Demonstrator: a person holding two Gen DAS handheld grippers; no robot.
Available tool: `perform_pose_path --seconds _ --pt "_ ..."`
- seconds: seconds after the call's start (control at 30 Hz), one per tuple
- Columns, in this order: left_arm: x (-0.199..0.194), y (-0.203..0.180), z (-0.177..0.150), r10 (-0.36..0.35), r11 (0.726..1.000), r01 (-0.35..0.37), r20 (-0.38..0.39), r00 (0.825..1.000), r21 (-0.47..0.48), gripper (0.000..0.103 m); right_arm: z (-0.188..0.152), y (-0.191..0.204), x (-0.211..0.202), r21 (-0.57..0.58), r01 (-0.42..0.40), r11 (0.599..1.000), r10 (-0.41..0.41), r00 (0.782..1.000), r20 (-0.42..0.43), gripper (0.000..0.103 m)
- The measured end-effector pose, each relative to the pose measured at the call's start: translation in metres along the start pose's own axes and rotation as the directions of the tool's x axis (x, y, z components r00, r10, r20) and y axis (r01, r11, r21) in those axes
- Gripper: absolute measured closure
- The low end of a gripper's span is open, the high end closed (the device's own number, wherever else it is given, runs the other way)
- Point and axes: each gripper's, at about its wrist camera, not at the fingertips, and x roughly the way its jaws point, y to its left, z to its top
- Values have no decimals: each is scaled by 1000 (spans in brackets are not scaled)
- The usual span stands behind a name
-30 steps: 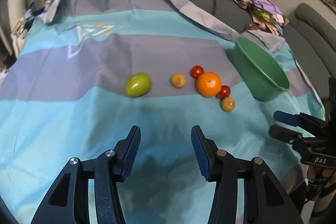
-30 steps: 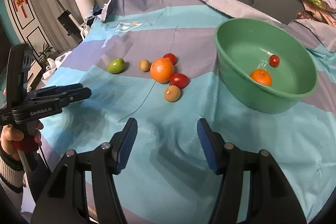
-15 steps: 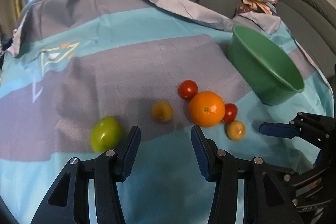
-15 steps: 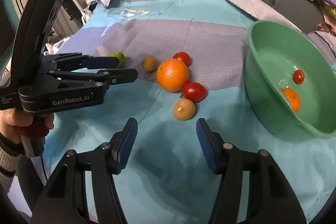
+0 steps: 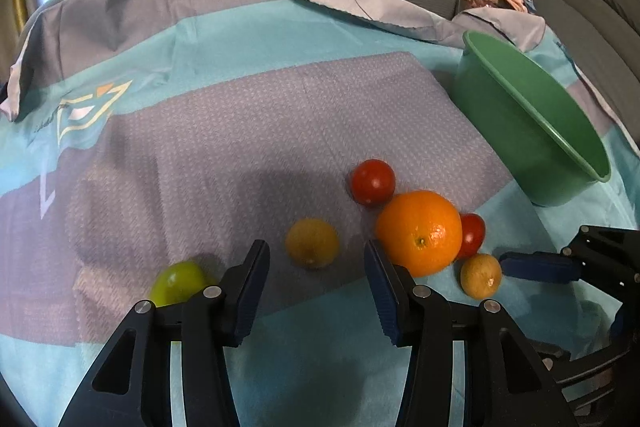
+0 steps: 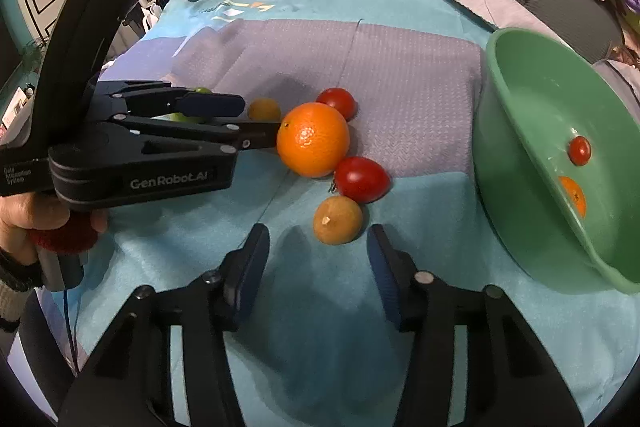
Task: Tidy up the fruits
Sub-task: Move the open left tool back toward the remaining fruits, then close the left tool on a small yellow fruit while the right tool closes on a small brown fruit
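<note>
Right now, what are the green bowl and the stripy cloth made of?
The green bowl looks like smooth plastic: thin rim, soft sheen, even colour. The striped cloth looks like matte woven fabric, possibly synthetic: it shows a fine herringbone texture, creases and a raw edge.

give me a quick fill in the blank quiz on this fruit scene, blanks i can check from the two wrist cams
1. Inside the green bowl lie a small orange and a small ____ fruit.
2. The big orange on the cloth touches ____ red tomatoes.
3. The right gripper is open, with the ____ round fruit just ahead of its fingertips.
4. The left gripper is ____, pointing at the yellowish fruit.

Missing words: red; two; brownish; open
</note>
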Motion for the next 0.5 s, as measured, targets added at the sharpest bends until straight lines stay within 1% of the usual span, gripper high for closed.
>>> perform_pose_path --seconds 0.17,0.37,0.47,0.5 --pt "0 0 4 -8 1000 8 1 1000 11 53 1 0 2 7 -1 1000 1 1000 -8 57" --pt "2 2 8 -25 1000 25 0 1000 1 56 1 0 2 11 0 1000 1 1000 -10 60" --pt "5 2 11 -25 1000 25 -12 1000 -3 61 2 -1 3 15 1 1000 -1 1000 -12 64" --pt "6 2 12 -27 1000 27 -19 999 -1 61 2 -2 3 18 2 1000 -1 1000 -13 66"
